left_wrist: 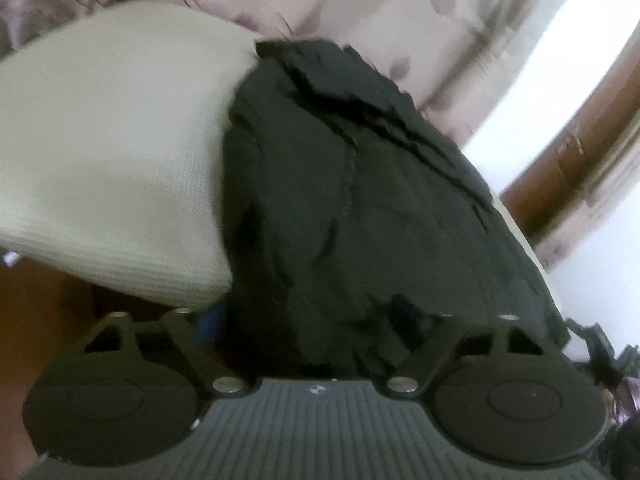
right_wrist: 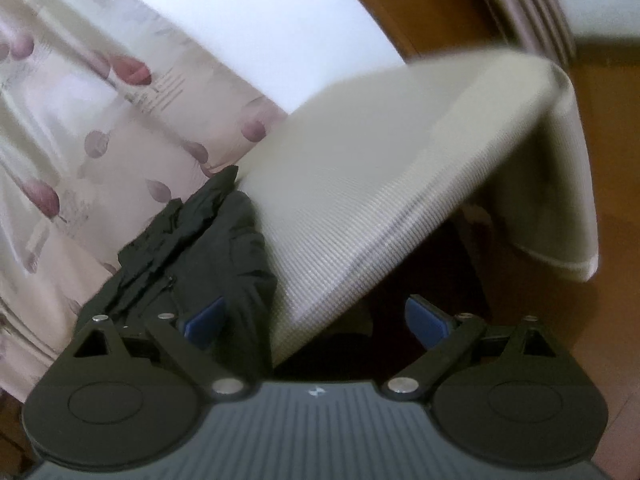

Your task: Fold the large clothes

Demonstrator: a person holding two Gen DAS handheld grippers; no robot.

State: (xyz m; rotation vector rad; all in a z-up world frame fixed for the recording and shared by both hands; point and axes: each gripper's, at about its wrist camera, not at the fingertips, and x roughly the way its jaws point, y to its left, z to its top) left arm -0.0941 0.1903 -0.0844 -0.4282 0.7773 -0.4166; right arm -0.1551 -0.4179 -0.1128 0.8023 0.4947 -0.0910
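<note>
A large black garment (left_wrist: pixel 360 208) lies crumpled on a table under a cream ribbed cloth (left_wrist: pixel 112 152). In the left wrist view the garment bunches up between the arms of my left gripper (left_wrist: pixel 316 320) and hides its fingertips, so I cannot tell how the jaws stand. In the right wrist view the garment (right_wrist: pixel 192 256) lies at the left on the cream cloth (right_wrist: pixel 392 184). My right gripper (right_wrist: pixel 316 320) is open, with blue pads (right_wrist: pixel 426 320) wide apart. Its left pad rests at the garment's edge, its right pad hangs past the table's edge.
A floral curtain (right_wrist: pixel 80 120) hangs behind the table. A bright window (right_wrist: pixel 248 16) and brown wooden frame (left_wrist: pixel 580 132) are beyond. The cream cloth drapes over the table's corner (right_wrist: pixel 568 184), with brown floor (right_wrist: pixel 616 208) below.
</note>
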